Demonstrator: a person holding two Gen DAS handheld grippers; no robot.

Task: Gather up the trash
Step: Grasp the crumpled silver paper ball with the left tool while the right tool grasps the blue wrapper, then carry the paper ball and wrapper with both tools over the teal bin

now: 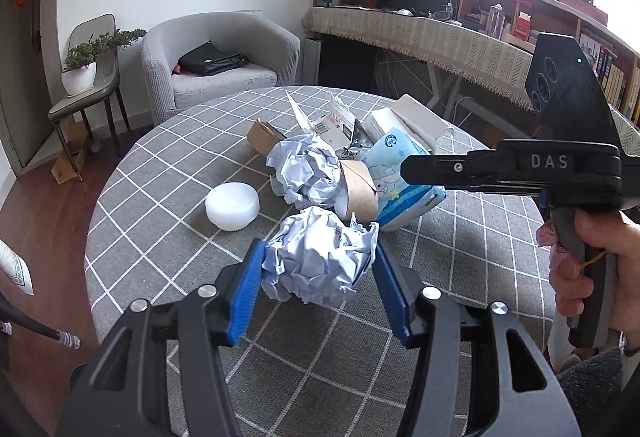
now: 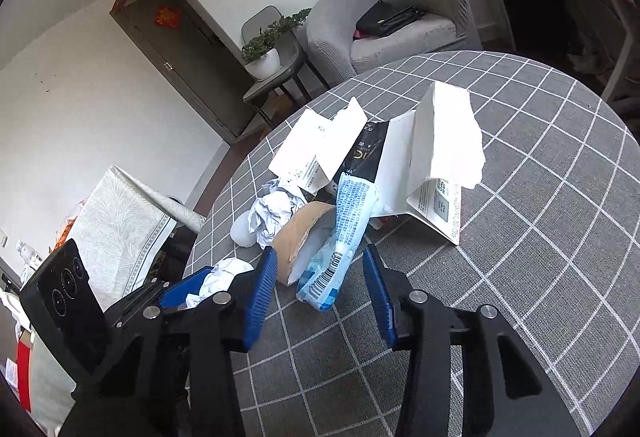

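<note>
A pile of trash lies on the round table with the grey checked cloth [image 1: 168, 173]. My left gripper [image 1: 318, 261] has its blue pads on both sides of a crumpled paper ball [image 1: 320, 257], touching it. A second paper ball [image 1: 304, 169], a brown paper cup [image 1: 358, 189], a blue tissue pack [image 1: 404, 189], a white lid [image 1: 232, 203] and torn white boxes [image 1: 412, 117] lie behind. My right gripper [image 2: 320, 269] is open just above the near end of the blue tissue pack [image 2: 340, 237], beside the brown cup [image 2: 300, 233]. Torn white cartons [image 2: 432, 153] stand beyond.
A grey armchair [image 1: 224, 57] with a black bag stands beyond the table. A chair with a potted plant [image 1: 84, 65] is at the left. A long cloth-covered desk [image 1: 440, 37] and bookshelves run along the right. The right gripper's body [image 1: 520, 165] reaches in from the right.
</note>
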